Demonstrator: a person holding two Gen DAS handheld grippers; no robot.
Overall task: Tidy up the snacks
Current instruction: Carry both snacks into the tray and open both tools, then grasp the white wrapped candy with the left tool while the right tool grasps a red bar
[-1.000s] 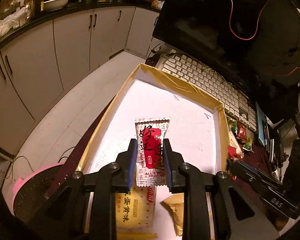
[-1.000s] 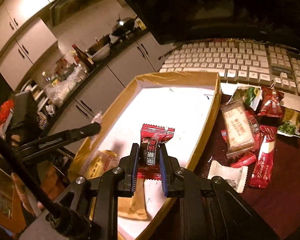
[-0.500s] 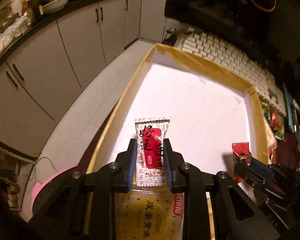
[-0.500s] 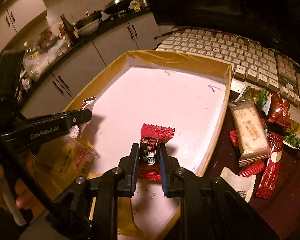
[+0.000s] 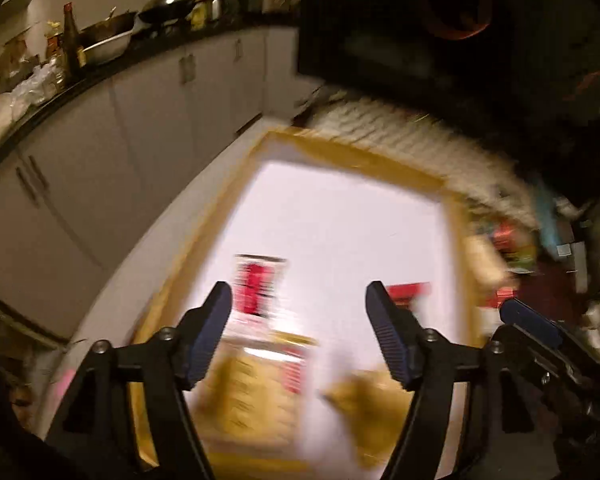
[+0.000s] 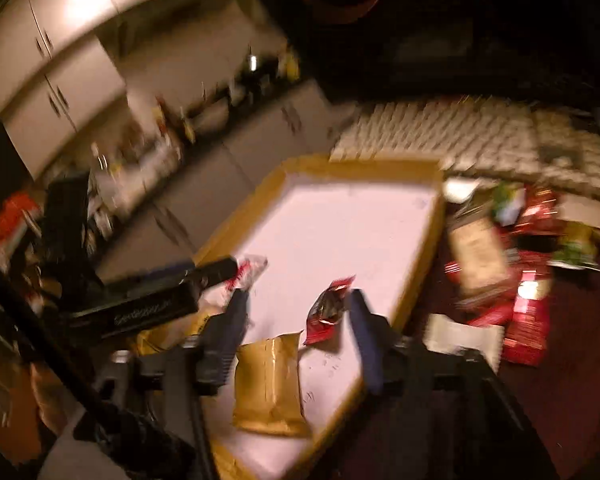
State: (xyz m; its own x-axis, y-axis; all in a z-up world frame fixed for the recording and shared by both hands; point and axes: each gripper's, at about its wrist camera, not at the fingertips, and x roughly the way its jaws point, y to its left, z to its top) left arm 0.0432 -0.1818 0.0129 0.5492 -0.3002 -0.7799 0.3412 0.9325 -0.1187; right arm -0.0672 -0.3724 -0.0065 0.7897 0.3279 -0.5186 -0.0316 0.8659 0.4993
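Both views are motion-blurred. My left gripper [image 5: 300, 300] is open and empty above the white-floored cardboard box [image 5: 340, 216]. The white-and-red snack packet [image 5: 258, 288] lies in the box just ahead of it. My right gripper [image 6: 296, 312] is open; the dark red snack packet [image 6: 328, 308] sits between its fingers in the box, tilted, not gripped. It also shows in the left wrist view [image 5: 406, 292]. A gold packet [image 6: 268, 384] and a yellow cracker packet [image 5: 256, 384] lie at the box's near end.
A pile of loose snacks [image 6: 512, 264] lies on the dark table right of the box [image 6: 424, 256]. A white keyboard [image 6: 460, 140] sits behind the box, below a dark monitor. Kitchen cabinets [image 5: 100, 152] stand to the left.
Both grippers have opened and let go of their packets, which now lie in the box. Both cameras are pulling back fast, blurring the views.
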